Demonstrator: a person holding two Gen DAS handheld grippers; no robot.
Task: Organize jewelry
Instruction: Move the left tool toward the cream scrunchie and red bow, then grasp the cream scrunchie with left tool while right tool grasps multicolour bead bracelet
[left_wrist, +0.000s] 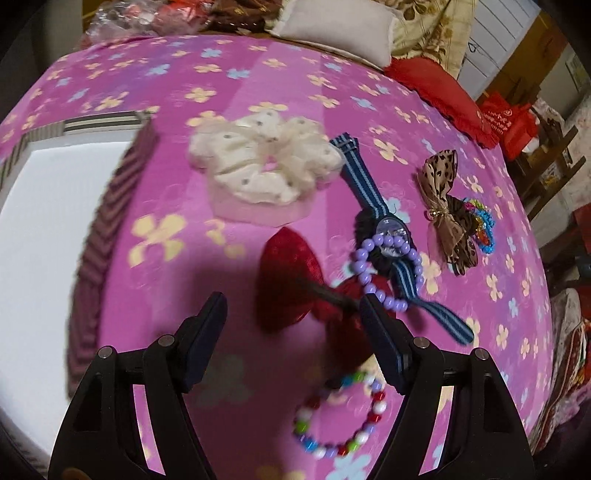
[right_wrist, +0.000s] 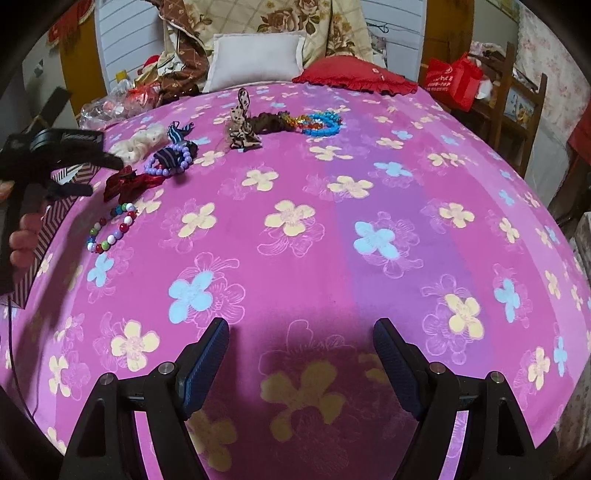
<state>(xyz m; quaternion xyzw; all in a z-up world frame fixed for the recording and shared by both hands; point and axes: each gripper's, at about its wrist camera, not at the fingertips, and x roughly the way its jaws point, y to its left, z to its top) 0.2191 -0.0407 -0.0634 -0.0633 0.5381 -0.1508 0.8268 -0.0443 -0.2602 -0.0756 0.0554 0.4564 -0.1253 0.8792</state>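
Jewelry lies spread on the pink flowered bedspread (left_wrist: 280, 74). Furthest left sits your striped box (left_wrist: 55, 221), then the cream scrunchie (left_wrist: 266, 166). Your left gripper (left_wrist: 291, 310) gapes empty over the red bow (left_wrist: 291, 280), beside the purple bead bracelet (left_wrist: 384, 269) and striped watch (left_wrist: 373, 206). Your right gripper (right_wrist: 301, 339) hangs open above bare cloth.

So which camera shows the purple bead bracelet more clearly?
The left wrist view shows it best: the purple bead bracelet is close and large, its beads separate, lying over the striped watch just past the open left tool. In the right wrist view the bracelet is small and far away at the left.
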